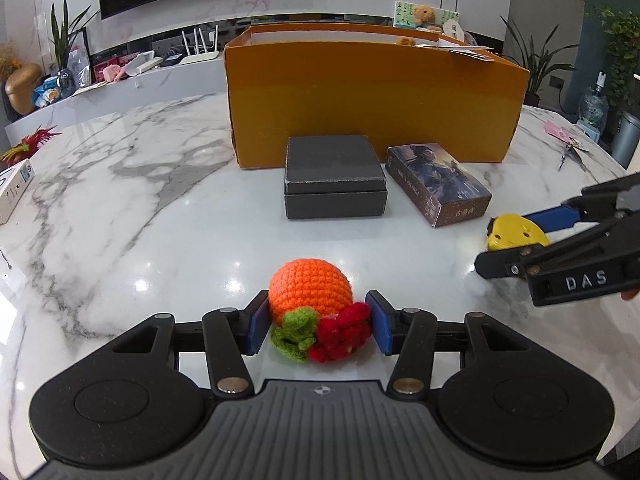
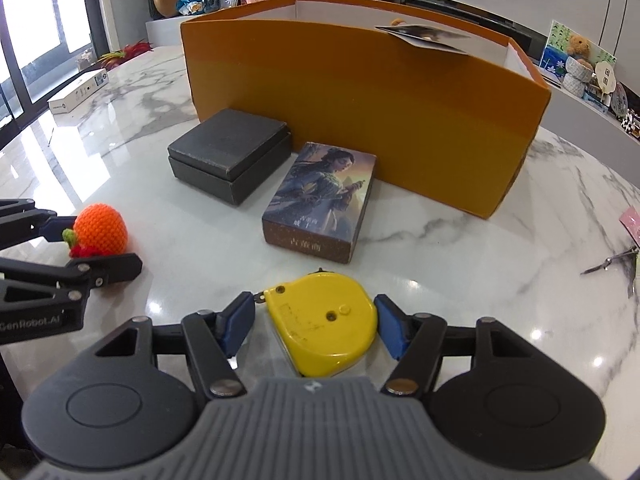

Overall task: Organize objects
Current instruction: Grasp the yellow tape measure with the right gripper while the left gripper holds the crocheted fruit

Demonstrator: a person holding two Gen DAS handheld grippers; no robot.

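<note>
Left gripper (image 1: 316,322) fingers hugged the yarn orange (image 1: 310,294) | right gripper (image 2: 316,322) fingers stood beside the yellow tape measure (image 2: 324,322), grip unclear | step: grabbing | next: lift into the orange box (image 1: 372,96) ahead

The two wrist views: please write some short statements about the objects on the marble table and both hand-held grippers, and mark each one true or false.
1. The left hand-held gripper has the crocheted orange toy between its blue pads. True.
2. The yellow tape measure lies inside the orange box. False: it is on the table, between the fingers of the right hand-held gripper.
3. The dark grey box stands to the left of the illustrated card box in the left wrist view. True.
4. The dark grey box has its lid off. False: the lid is on.
5. Both small boxes sit in front of the orange box. True.
</note>
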